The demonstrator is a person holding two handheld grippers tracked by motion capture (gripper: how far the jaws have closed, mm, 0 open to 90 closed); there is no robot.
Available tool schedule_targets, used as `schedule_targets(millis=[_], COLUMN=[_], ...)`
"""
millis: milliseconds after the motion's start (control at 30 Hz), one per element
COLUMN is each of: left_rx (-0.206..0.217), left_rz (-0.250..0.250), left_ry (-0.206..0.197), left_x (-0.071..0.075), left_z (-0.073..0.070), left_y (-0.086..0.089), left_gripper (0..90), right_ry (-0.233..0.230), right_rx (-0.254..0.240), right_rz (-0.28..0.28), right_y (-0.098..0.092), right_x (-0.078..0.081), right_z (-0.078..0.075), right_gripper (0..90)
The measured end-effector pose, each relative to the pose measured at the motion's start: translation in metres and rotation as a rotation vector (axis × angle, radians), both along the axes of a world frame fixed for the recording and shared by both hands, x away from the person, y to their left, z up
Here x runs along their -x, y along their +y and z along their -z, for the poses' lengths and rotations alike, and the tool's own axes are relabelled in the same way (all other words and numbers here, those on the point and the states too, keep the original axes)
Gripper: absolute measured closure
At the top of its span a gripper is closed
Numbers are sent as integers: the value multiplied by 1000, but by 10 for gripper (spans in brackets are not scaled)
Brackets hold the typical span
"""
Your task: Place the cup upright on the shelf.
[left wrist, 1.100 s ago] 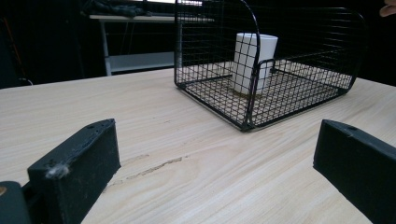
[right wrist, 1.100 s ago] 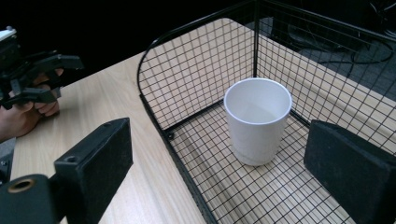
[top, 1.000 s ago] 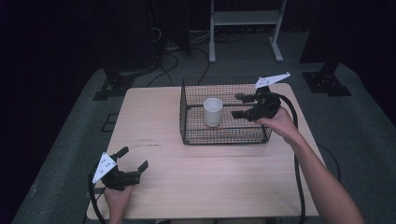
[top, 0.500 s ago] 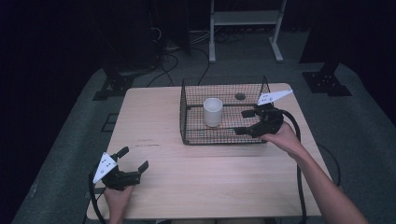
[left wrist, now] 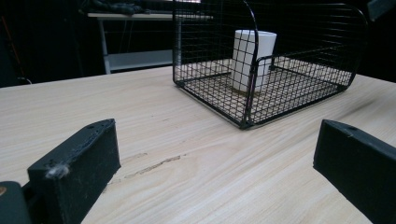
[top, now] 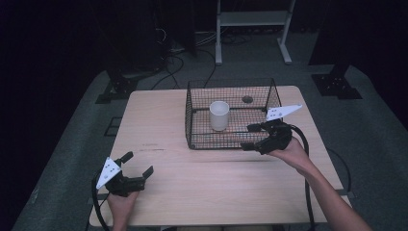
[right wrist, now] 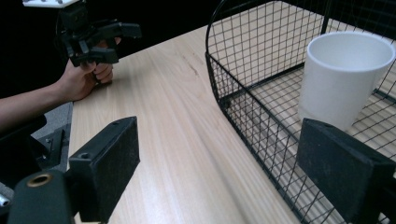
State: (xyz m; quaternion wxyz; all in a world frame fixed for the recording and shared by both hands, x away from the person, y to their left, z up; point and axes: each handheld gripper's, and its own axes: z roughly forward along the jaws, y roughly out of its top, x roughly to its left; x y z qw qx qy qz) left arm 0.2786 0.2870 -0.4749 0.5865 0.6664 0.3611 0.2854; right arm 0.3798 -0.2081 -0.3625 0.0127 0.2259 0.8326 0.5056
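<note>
A black wire basket (top: 192, 118) stands at the middle back of the wooden table (top: 159, 130). Inside it a white cup (top: 219, 114) stands upright, also seen through the mesh in the left gripper view (left wrist: 253, 53) and close up in the right gripper view (right wrist: 343, 74). My right gripper (top: 251, 137) is open at the basket's near right corner, its jaws wide apart with nothing between them; one jaw lies over the basket's near wall. My left gripper (top: 140, 166) rests open near the table's front left corner, far from the basket (left wrist: 261, 93).
A round hole (top: 247, 99) shows in the tabletop behind the cup. A white shelf frame (top: 250, 19) and dark stand bases (top: 337, 86) stand on the floor beyond the table. Cables trail from both grippers over the table's near edge.
My right gripper has come back out of the basket, moving down and toward the near right corner. The cup and the left gripper have stayed where they were.
</note>
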Motion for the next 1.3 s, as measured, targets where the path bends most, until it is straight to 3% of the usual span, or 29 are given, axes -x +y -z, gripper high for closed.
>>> schedule_targets(millis=[133, 300, 733, 1300], left_rx=[-1, -2, -4, -7], left_rz=[1, -2, -4, -1], left_ry=[-1, -1, 0, 2], left_x=[0, 0, 0, 0], left_z=[0, 0, 0, 0], left_y=[0, 0, 0, 0], left_gripper=[0, 0, 0, 0], right_ry=[5, 15, 10, 30], right_rx=[16, -2, -16, 2], right_rz=[3, 7, 29, 75], right_y=[-4, -12, -30, -57], right_x=[8, 17, 28, 45], right_z=[9, 16, 17, 33], right_gripper=[123, 123, 125, 126])
